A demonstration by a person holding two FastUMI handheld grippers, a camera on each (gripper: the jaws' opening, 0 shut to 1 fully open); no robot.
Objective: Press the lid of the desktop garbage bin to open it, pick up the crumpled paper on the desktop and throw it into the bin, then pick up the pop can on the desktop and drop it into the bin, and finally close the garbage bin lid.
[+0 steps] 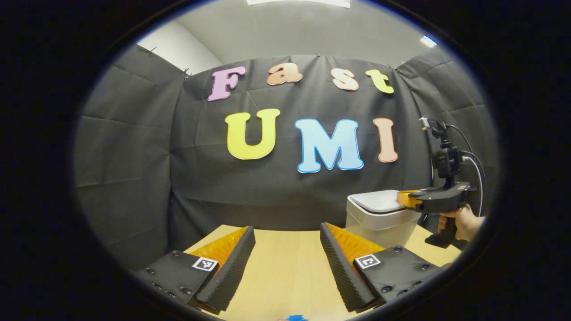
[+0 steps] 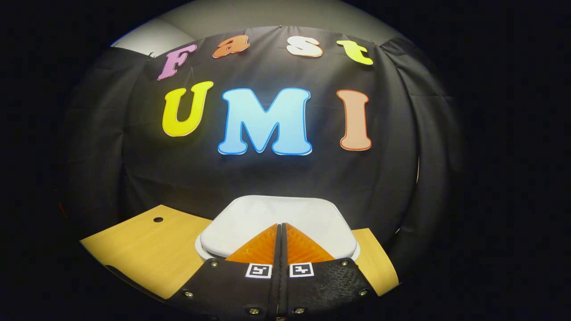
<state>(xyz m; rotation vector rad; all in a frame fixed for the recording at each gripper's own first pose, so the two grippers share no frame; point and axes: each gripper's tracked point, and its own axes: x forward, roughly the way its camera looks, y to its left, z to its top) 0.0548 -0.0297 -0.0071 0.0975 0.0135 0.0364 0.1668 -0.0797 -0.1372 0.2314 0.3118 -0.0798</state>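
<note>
In the left gripper view the white desktop bin stands at the right on the wooden table, its lid down. A hand holds the right gripper over that lid, fingertips at the lid's right edge. My left gripper hovers open above the table with nothing between its fingers. In the right gripper view the right gripper is shut, its fingers closed together with nothing between them, tips over the middle of the white lid.
A small blue thing peeks in at the bottom edge of the left gripper view. The table has a small hole near its far left corner. The black cloth wall stands close behind the bin.
</note>
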